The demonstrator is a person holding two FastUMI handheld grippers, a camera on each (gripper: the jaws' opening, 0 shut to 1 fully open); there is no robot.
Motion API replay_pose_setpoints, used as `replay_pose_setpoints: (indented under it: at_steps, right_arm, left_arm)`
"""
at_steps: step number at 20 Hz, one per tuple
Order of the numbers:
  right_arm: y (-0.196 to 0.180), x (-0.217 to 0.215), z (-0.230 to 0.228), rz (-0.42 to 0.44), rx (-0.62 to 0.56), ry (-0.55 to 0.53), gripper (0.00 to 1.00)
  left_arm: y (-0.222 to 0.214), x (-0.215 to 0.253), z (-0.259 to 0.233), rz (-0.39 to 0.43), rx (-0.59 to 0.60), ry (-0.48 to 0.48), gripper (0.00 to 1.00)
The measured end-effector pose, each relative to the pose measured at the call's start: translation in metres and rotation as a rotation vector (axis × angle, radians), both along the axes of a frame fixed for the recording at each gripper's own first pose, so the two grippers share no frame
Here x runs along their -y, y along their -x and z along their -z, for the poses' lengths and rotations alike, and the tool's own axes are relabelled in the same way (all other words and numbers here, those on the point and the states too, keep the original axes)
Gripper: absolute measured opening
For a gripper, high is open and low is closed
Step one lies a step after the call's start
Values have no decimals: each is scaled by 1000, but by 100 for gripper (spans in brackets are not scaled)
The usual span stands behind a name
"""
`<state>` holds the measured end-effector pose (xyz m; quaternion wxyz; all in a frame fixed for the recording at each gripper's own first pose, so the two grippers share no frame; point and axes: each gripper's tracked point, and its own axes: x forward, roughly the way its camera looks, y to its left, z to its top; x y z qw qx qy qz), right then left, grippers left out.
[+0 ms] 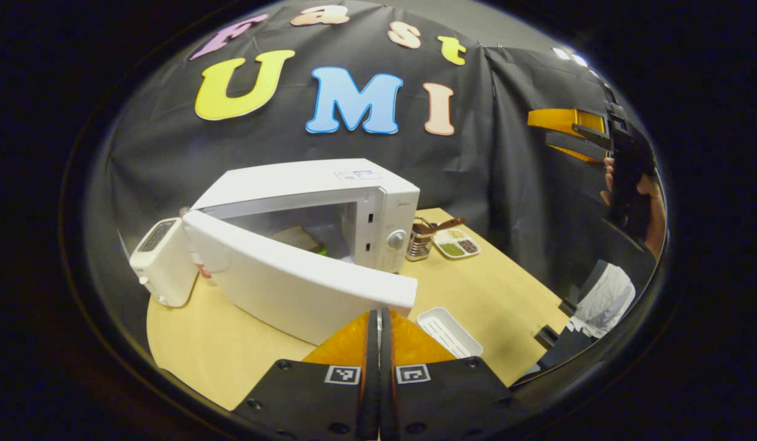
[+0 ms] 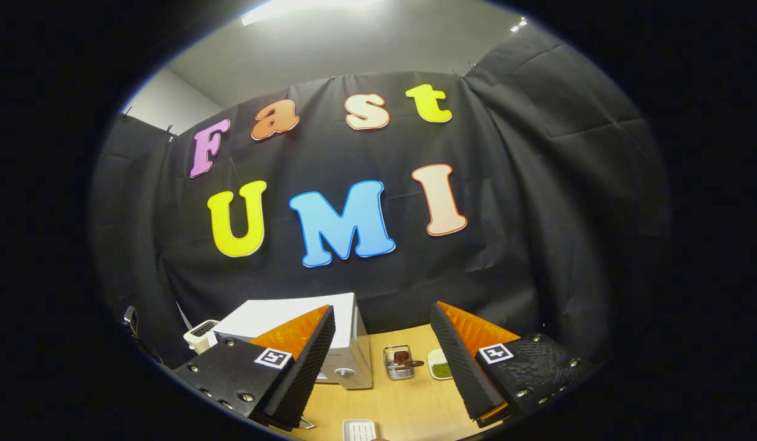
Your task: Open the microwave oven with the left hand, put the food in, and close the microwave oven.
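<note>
White microwave (image 1: 329, 214) sits on the wooden table (image 1: 495, 294), near the back-left part, w/ its door (image 1: 293, 285) swung about halfway out toward the camera. Cavity is visible; a flat pale slice of food (image 1: 299, 237), prob. bread, lies on the cavity floor w/ a bit of green next to it. Control knob on the right front panel.

Left gripper (image 1: 378, 324) is low at the door's free outer edge, fingers pressed together w/ nothing between them; can't tell if the tips touch the door. Right gripper (image 2: 381, 361) is held up high and well clear of the table, fingers spread wide, nothing between them. In the left gripper view it shows far right, a hand around its handle.

Bare tabletop in front & right of the door. White toaster (image 1: 161, 260) just left of the door hinge side. Small white tray (image 1: 449, 331) near the front edge looks empty. Right of the microwave: wire basket (image 1: 420, 245) w/ a brown utensil in it, then a divided dish (image 1: 457, 242) w/ green, dark and pale contents.
</note>
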<state>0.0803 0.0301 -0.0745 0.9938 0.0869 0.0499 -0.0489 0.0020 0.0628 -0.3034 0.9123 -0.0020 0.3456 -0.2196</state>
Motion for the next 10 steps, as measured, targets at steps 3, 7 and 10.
replay_pose_setpoints:
  at_steps: [3, 7, 10]
  right_arm:
    - [0, 12, 5, 25, -10, -11, 95]
    - [-3, 22, 4, 45, -8, -4, 95]
    - [-6, 24, 3, 46, -6, 3, 95]
  left_arm:
    - [-16, 9, 3, 6, -2, 2, 7]
    - [-36, 17, 4, 20, 1, 2, 7]
    - [-41, 27, 8, 20, 3, 4, 7]
